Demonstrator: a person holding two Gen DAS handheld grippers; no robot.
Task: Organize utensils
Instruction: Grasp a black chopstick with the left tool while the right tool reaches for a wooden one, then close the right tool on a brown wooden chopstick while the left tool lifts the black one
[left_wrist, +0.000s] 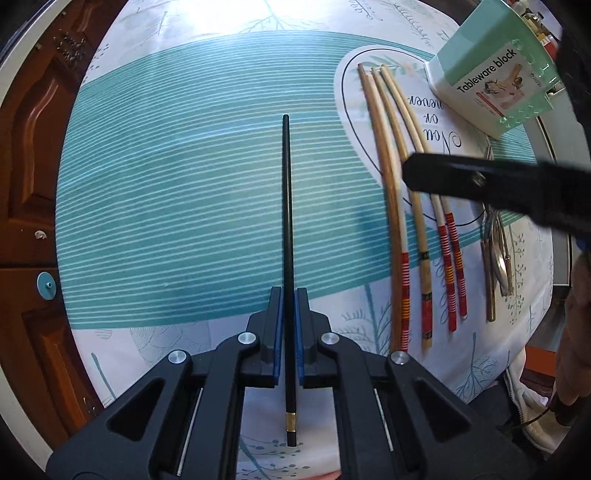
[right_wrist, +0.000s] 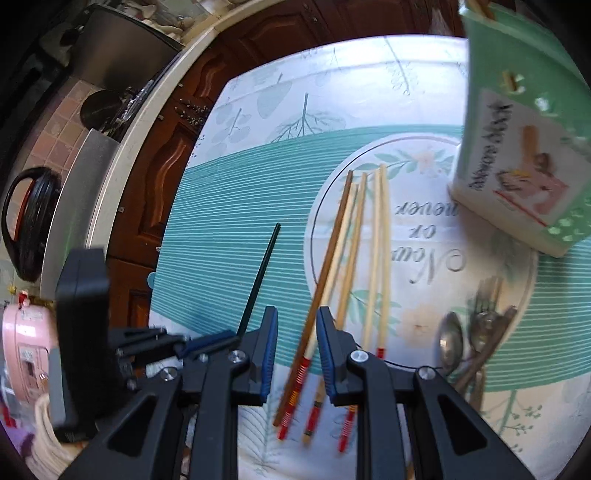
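Observation:
My left gripper (left_wrist: 289, 295) is shut on a black chopstick (left_wrist: 286, 229) that points straight ahead above the teal striped tablecloth. The same chopstick (right_wrist: 258, 280) and the left gripper (right_wrist: 207, 341) show at the left of the right wrist view. My right gripper (right_wrist: 295, 325) is open and empty, hovering over several wooden chopsticks with red banded ends (right_wrist: 354, 251); it shows as a dark blurred finger (left_wrist: 480, 181) in the left wrist view, above those chopsticks (left_wrist: 391, 177). A green and white "Tableware block" holder (left_wrist: 491, 74) stands at the far right (right_wrist: 524, 155).
Metal spoons and forks (right_wrist: 469, 343) lie right of the chopsticks, also in the left wrist view (left_wrist: 496, 254). A wooden cabinet (left_wrist: 33, 147) stands past the table's left edge. A counter with a black pot (right_wrist: 29, 221) is at the far left.

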